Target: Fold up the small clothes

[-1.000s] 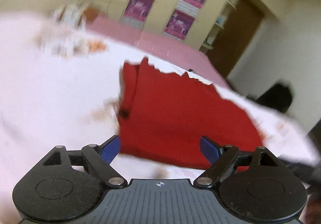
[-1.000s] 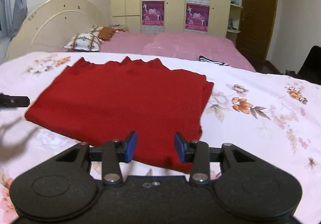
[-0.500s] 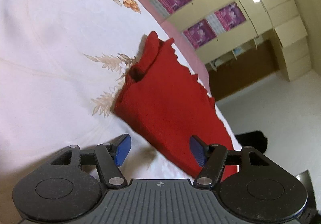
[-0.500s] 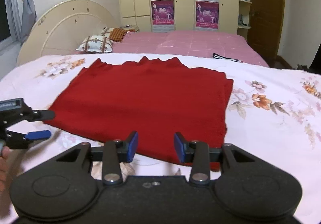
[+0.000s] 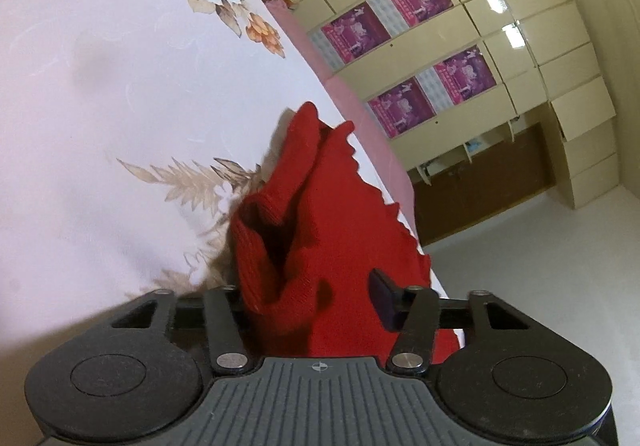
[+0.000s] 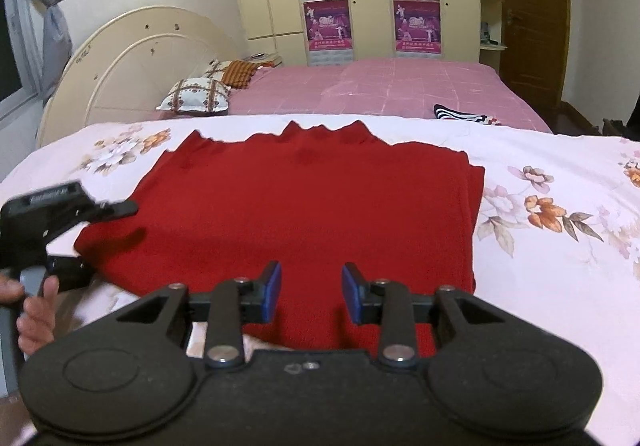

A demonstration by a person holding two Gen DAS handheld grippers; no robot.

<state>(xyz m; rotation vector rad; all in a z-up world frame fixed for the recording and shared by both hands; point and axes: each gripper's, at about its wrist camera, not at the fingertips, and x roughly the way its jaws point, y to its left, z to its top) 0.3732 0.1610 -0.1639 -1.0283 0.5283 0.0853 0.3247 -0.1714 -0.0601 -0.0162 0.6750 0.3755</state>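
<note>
Straddling the jumper's [image 5: 320, 230] left corner, the left gripper [image 5: 316, 310] has fingers apart, poised to pinch; right gripper [image 6: 311, 292], also unclosed, waits at the near hem on the bed [image 6: 560, 286].

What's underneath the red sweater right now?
The red sweater lies on a floral bedsheet, which shows all around it. Whatever sits directly beneath the fabric is covered.
</note>
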